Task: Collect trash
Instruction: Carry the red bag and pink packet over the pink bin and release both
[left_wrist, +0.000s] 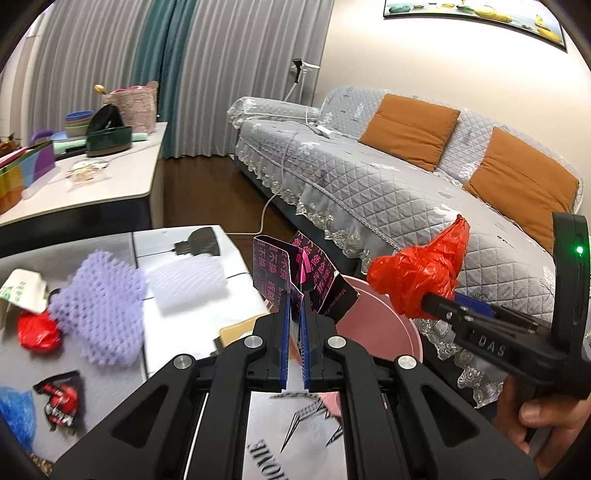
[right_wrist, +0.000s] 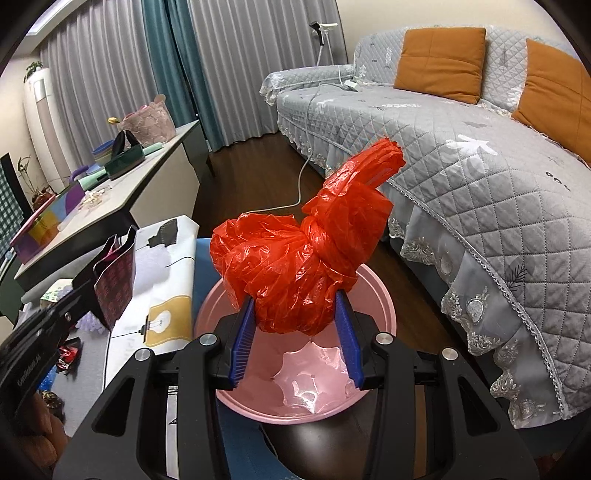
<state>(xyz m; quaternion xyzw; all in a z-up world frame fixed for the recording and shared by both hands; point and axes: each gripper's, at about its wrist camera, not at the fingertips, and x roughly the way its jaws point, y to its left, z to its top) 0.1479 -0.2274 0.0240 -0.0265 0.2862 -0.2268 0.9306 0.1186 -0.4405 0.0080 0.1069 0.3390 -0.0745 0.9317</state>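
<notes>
My right gripper (right_wrist: 295, 295) is shut on a knotted red plastic bag (right_wrist: 295, 258) and holds it above the pink bin (right_wrist: 384, 295); the bag also shows in the left wrist view (left_wrist: 417, 273). My left gripper (left_wrist: 294, 302) is shut on a dark box with pink print (left_wrist: 295, 273), at the table's edge next to the pink bin (left_wrist: 369, 325). The box also shows in the right wrist view (right_wrist: 114, 284). On the table lie purple foam net (left_wrist: 99, 306), white foam net (left_wrist: 188, 284), a red bag ball (left_wrist: 37, 334) and a black-red wrapper (left_wrist: 61, 400).
A grey quilted sofa (left_wrist: 388, 184) with orange cushions (left_wrist: 410, 129) runs along the right. A white side table (left_wrist: 74, 184) with bowls and a basket stands at the back left. A white cable (left_wrist: 266, 210) crosses the dark wooden floor.
</notes>
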